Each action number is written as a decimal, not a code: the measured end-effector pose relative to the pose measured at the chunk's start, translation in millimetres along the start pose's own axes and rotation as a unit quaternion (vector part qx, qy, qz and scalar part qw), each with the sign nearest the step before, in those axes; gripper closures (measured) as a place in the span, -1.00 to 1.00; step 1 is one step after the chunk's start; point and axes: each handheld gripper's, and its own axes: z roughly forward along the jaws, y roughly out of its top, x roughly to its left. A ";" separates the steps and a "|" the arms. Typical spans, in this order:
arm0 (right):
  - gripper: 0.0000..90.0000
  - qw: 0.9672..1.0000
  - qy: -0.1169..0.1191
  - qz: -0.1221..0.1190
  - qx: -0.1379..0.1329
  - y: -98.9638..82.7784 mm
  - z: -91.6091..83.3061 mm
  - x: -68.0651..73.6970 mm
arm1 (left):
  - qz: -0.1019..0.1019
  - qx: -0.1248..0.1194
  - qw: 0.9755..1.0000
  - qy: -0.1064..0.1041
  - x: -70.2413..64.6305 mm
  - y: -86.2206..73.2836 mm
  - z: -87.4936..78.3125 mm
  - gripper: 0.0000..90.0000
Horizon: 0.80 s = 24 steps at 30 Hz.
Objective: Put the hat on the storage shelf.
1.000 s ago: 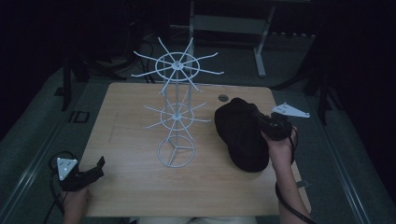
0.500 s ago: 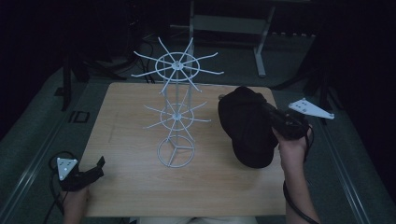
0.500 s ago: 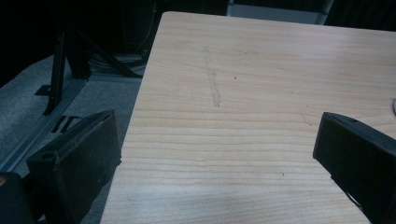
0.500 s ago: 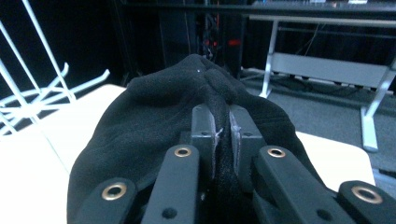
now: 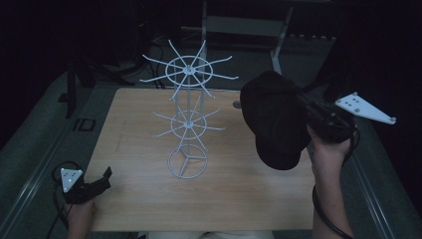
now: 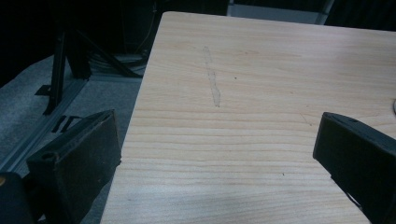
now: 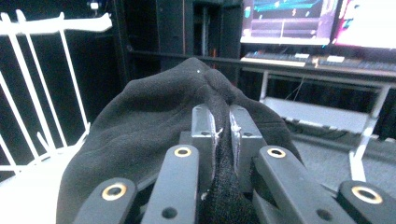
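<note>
Above the right side of the desk (image 5: pixel 149 209) I have the right claw (image 7: pixel 223 128) pinching a fold of the black hat (image 5: pixel 271 119), its jaws pressed tight on the fabric. The hat hangs clear of the desk surface, just right of the white wire rack (image 5: pixel 188 119) and level with its upper rings. At the near left corner my left claw (image 5: pixel 102 180) rests spread wide, with bare wood between its jaws.

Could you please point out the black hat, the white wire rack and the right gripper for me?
Black hat (image 5: pixel 272 124), high view, middle of its crown.
White wire rack (image 5: pixel 187 70), high view, hub of its top ring.
Right gripper (image 7: pixel 222 128), right gripper view, between its fingertips.
</note>
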 end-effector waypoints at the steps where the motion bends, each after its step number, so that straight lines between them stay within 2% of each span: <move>1: 0.84 1.000 0.000 -0.003 -0.005 3.9 -2.1 0.7 | 0.000 0.000 1.000 0.000 0.0 0.0 0.0 -0.97; 10: 0.84 0.999 0.003 -0.007 -0.046 33.0 -18.4 5.8 | 0.001 0.001 1.000 0.001 -0.2 0.1 0.1 -0.97; 15: 0.84 0.998 0.009 -0.015 -0.066 49.5 -22.1 14.5 | 0.001 0.002 1.000 0.000 -0.2 0.2 0.3 -0.97; 17: 0.84 0.997 0.011 -0.027 -0.076 58.6 -23.6 22.4 | 0.001 0.002 1.000 0.000 -0.2 0.2 0.2 -0.97; 19: 0.84 0.995 0.022 -0.033 -0.087 69.2 -24.4 31.7 | 0.001 0.001 1.000 0.000 -0.1 0.1 0.2 -0.97; 21: 0.84 0.995 0.026 -0.034 -0.092 72.4 -24.6 35.0 | 0.001 0.001 1.000 -0.001 0.0 0.1 0.2 -0.97; 24: 0.84 0.992 0.048 -0.041 -0.106 81.7 -24.9 45.3 | 0.001 0.001 1.000 -0.001 -0.1 0.1 0.2 -0.97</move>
